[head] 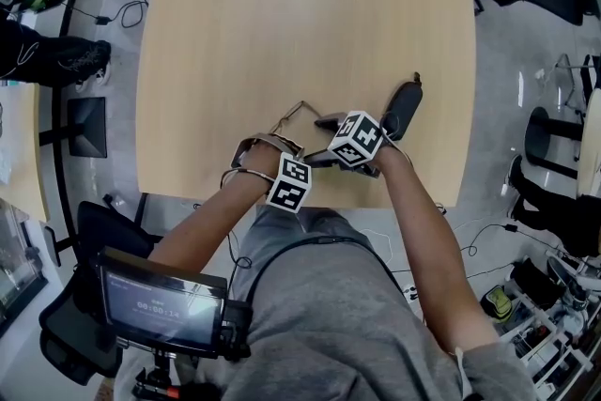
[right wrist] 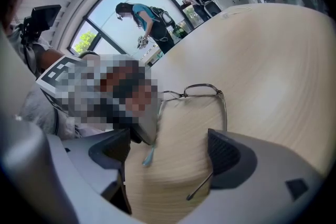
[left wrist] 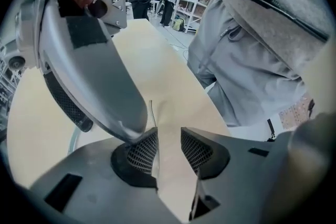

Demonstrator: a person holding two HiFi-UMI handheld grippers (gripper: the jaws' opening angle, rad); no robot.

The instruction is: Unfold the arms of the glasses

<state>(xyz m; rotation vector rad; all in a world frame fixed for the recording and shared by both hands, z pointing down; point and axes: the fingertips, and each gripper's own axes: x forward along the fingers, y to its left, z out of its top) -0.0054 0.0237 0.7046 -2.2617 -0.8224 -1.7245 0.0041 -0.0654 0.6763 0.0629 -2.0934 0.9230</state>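
Item: glasses (right wrist: 202, 91), thin metal frame, on the wooden table (head: 300, 14) close to its near edge, in front of the person.

Orientation: lens front faced away from the right gripper (right wrist: 168, 152). Both arms trailed back toward it, so the long axis ran along that gripper's line of sight. The teal-tipped arm (right wrist: 147, 156) lay just beside one jaw. The other arm (right wrist: 224, 113) ran along the opposite jaw's pad.

Right gripper: jaws wide apart, straddling both arms and clamping neither.

Left gripper (left wrist: 169, 145): jaws at a narrow gap with table showing between them. A thin wire arm stood against one pad, not pinched.

Pose: both forearms reached forward over the table edge and converged. The left marker cube (head: 289, 183) and right marker cube (head: 359, 138) sat near each other, and the right gripper's shell overlapped the left gripper's jaw.
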